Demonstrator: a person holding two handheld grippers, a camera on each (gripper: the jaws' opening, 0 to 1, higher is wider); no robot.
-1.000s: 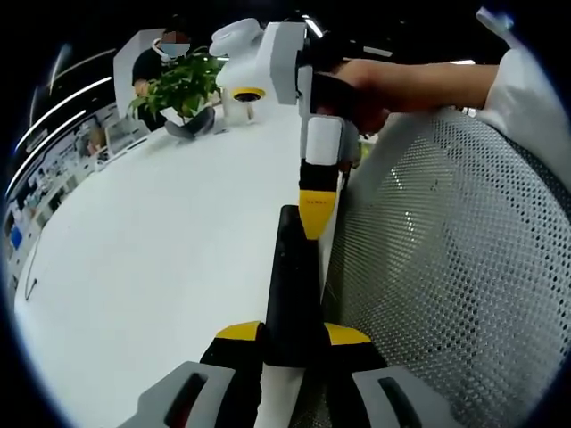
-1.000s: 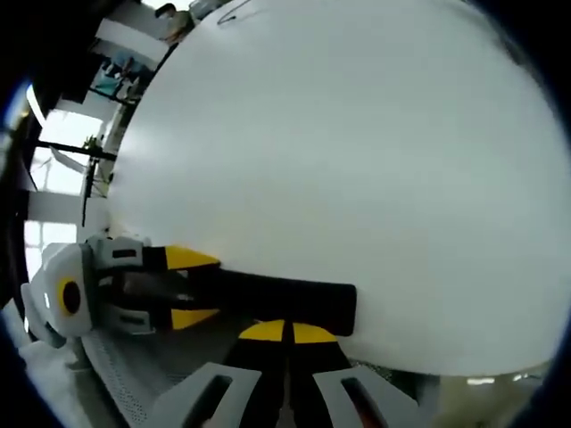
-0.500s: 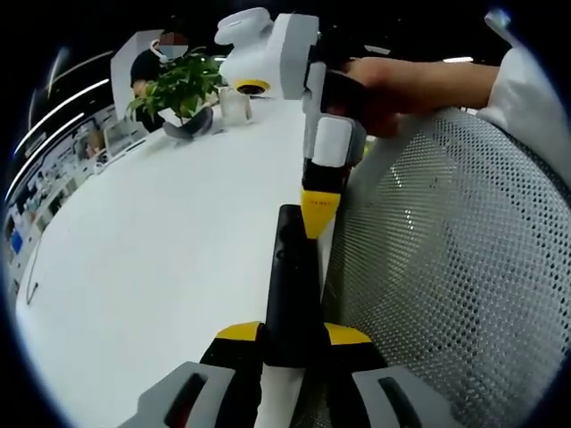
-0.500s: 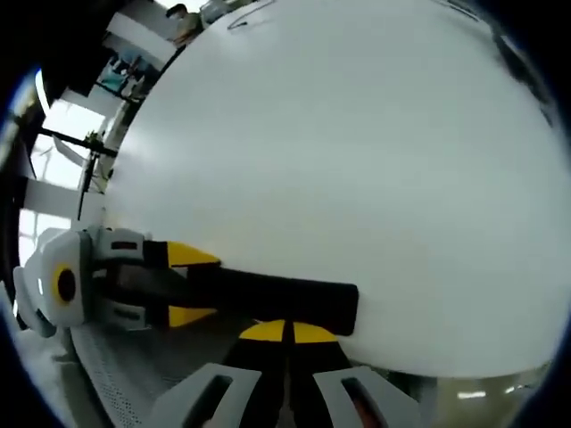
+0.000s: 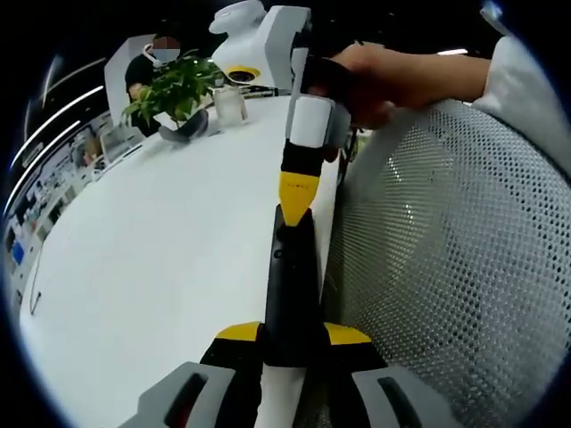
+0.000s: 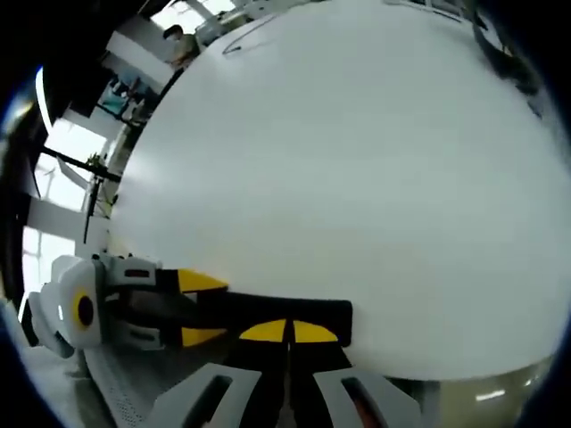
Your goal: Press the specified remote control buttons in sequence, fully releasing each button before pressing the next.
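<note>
A long black remote point(image 5: 290, 276) points away over the edge of a white table point(image 5: 161, 241). My left gripper point(image 5: 293, 333) is shut on its near end, yellow tips on either side. My right gripper point(image 5: 297, 192), held by a hand, comes down from above with its jaws shut, and its yellow tip rests on the remote's far end. In the right gripper view the remote point(image 6: 245, 308) lies crosswise. The right gripper point(image 6: 287, 331) has its closed tips on the remote, and the left gripper point(image 6: 201, 309) clamps it from the left.
A white mesh chair back point(image 5: 446, 267) stands close on the right of the remote. At the table's far end are a potted plant point(image 5: 178, 85) and a glass point(image 5: 230, 105), with a seated person behind. The white table point(image 6: 339, 178) stretches wide ahead.
The right gripper's tip has shifted from beside the remote's far end to directly on it. In the right gripper view its closed tips now overlap the remote. The left gripper holds still.
</note>
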